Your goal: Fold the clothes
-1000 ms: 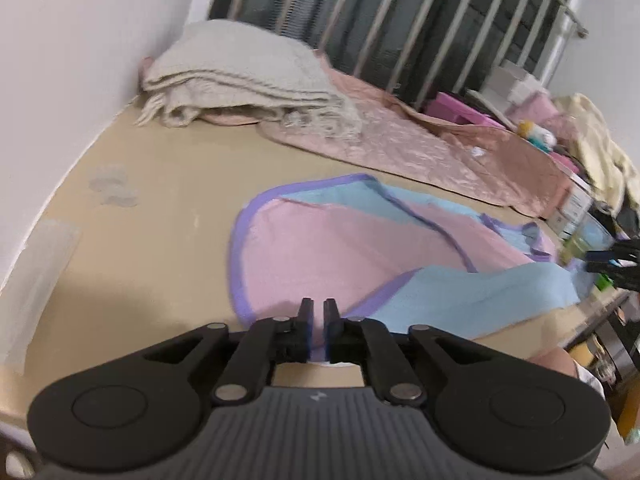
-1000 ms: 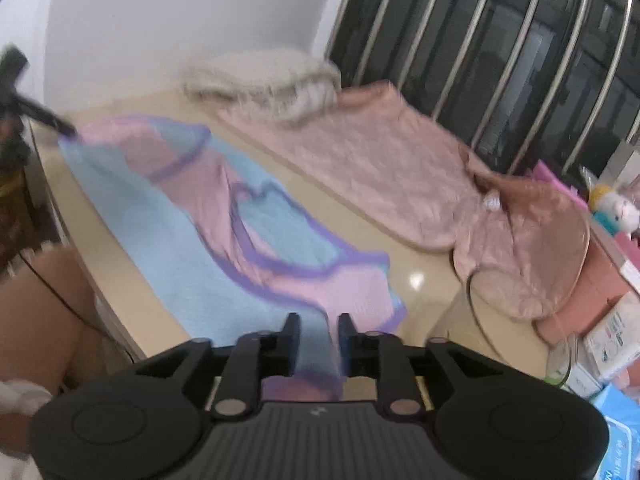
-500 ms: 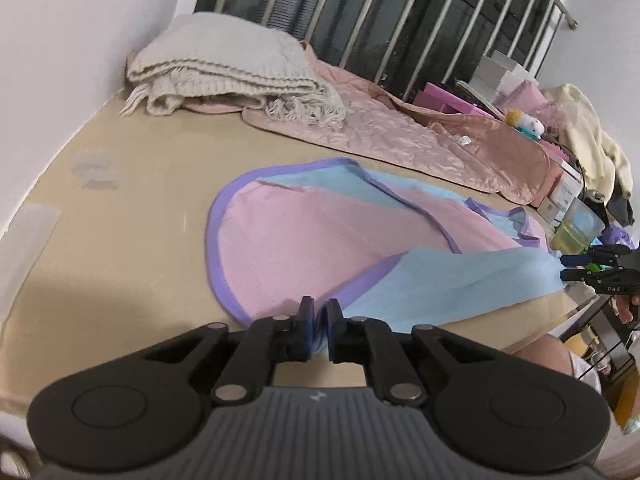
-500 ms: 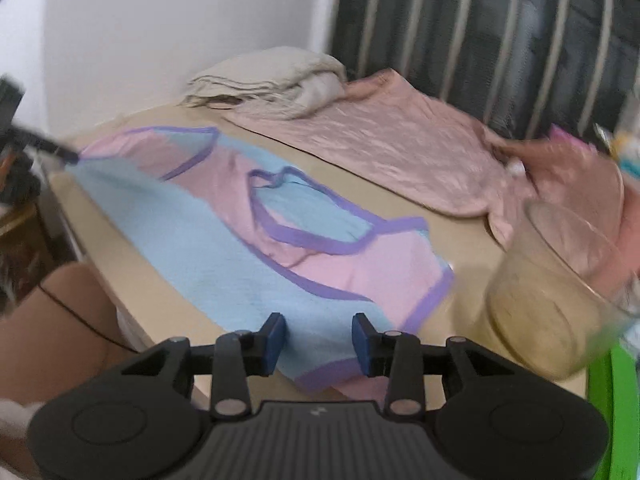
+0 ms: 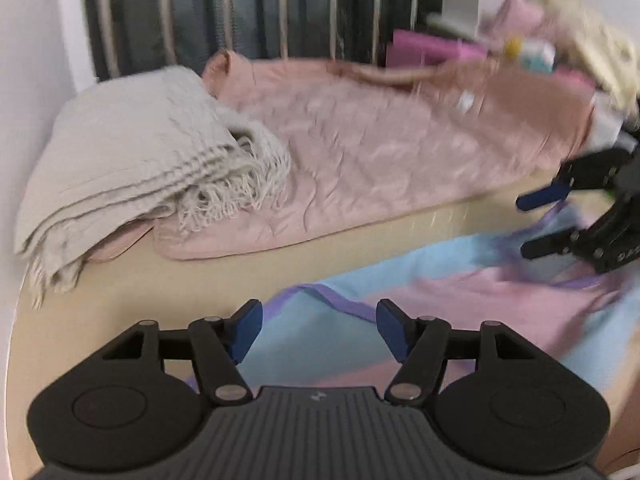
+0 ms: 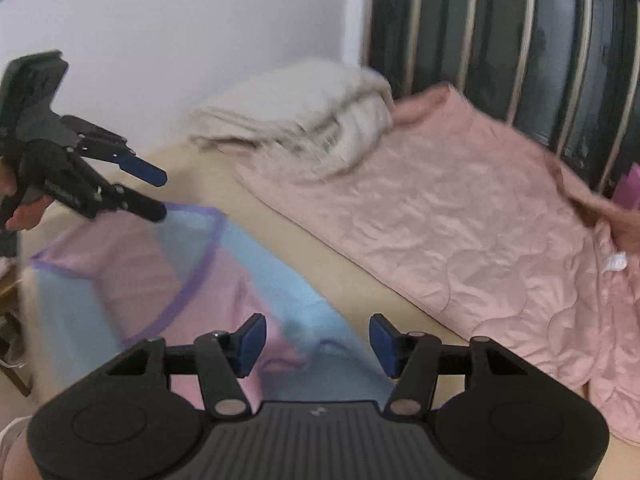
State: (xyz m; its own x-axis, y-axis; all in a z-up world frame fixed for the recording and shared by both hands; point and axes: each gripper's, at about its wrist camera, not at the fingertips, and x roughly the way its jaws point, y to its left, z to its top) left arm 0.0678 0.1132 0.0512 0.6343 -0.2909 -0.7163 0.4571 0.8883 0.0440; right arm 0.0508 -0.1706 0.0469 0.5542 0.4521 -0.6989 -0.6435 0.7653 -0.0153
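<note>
While opening, left gripper (image 5: 318, 330) and right gripper (image 6: 316, 344) jaws apart over pink-and-blue garment (image 5: 460, 308), gripping nothing, near beige blanket (image 5: 132, 168).

A pink and light-blue garment (image 5: 420, 300) edged in purple lies on the beige tabletop (image 5: 120, 300), beside a quilted dusty-pink blanket (image 6: 460, 220) and a cream fringed throw (image 5: 132, 160), before dark window bars (image 6: 520, 40).
</note>
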